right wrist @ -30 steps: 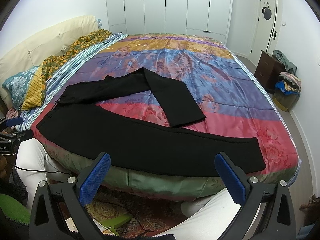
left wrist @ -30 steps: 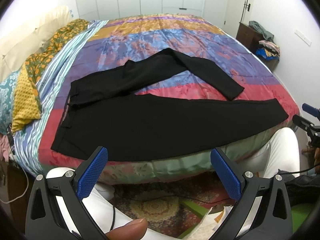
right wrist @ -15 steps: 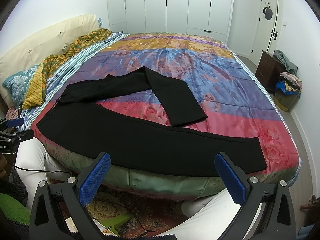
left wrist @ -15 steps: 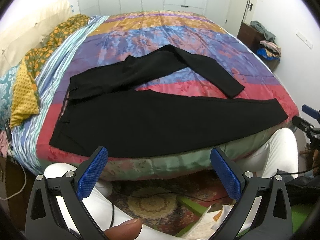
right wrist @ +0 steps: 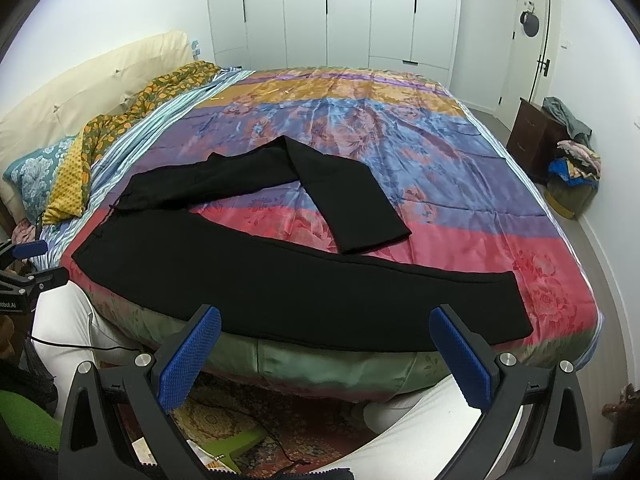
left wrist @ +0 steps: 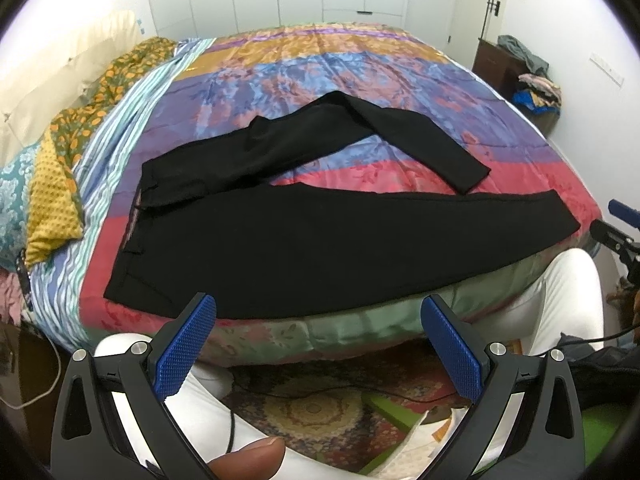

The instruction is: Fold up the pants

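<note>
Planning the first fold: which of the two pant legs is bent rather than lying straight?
The far leg of the black pants: it doubles back at a sharp bend mid-bed, its cuff angled toward the bed's near edge. The near leg lies straight along that edge.

The left gripper (left wrist: 318, 338) is held low with its two blue-padded fingers (left wrist: 186, 346) spread wide apart, nothing between them; a thumb tip (left wrist: 250, 458) shows at the bottom edge of the left wrist view, between the black finger arms; the person's legs in white trousers (left wrist: 560, 308) stand below and to either side of it. The right gripper (right wrist: 324, 350) is likewise wide open and empty, its blue pads (right wrist: 460, 354) level with each other; in the right wrist view the left gripper's blue tip (right wrist: 30, 248) shows at the far left edge, and in the left wrist view the right gripper's tip (left wrist: 624, 212) shows at the far right edge.
</note>
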{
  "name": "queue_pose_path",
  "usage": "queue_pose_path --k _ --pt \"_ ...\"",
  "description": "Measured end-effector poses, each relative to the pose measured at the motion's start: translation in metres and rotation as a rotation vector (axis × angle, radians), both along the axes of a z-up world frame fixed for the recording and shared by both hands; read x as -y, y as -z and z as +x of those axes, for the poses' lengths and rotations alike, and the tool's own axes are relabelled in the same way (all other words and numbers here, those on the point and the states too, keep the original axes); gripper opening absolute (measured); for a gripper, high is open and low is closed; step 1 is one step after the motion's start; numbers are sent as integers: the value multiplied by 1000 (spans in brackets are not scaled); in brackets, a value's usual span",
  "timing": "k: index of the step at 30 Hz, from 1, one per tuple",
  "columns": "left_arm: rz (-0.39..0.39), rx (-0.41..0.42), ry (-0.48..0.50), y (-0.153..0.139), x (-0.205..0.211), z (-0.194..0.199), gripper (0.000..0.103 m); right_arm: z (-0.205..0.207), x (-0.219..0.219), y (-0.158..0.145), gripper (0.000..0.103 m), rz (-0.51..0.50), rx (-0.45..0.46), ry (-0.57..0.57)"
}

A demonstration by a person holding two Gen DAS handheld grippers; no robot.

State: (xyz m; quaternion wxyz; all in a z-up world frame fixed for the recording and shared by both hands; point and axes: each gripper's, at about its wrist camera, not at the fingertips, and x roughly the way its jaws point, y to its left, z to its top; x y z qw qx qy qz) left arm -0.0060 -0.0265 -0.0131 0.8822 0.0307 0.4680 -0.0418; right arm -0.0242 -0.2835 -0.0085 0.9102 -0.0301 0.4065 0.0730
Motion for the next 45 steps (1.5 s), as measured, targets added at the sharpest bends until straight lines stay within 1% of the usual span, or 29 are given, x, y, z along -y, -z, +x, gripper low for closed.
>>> queue_pose_path --k 9,15,21,23,31,36,38,42,45 --pt "32 -1 -18 3 -1 3 102 2 11 -6 103 20 30 37" --pt "46 16 -27 1 -1 2 102 2 16 -10 103 21 54 49" --pt "94 22 -25 3 1 6 102 5 16 -6 103 24 23 48" --pt "98 29 -23 2 1 6 102 5 17 -4 103 25 19 54" --pt "68 64 -11 -6 0 6 102 5 19 -1 103 33 10 62" --pt "-1 72 17 -12 0 5 102 6 16 -1 103 31 10 54" --pt "-17 74 22 -13 0 4 102 7 15 -1 103 29 9 48" --pt "-15 81 23 -15 2 6 102 8 12 -1 103 23 11 40" --pt "-28 78 17 -14 1 7 102 7 11 -2 103 26 15 38"
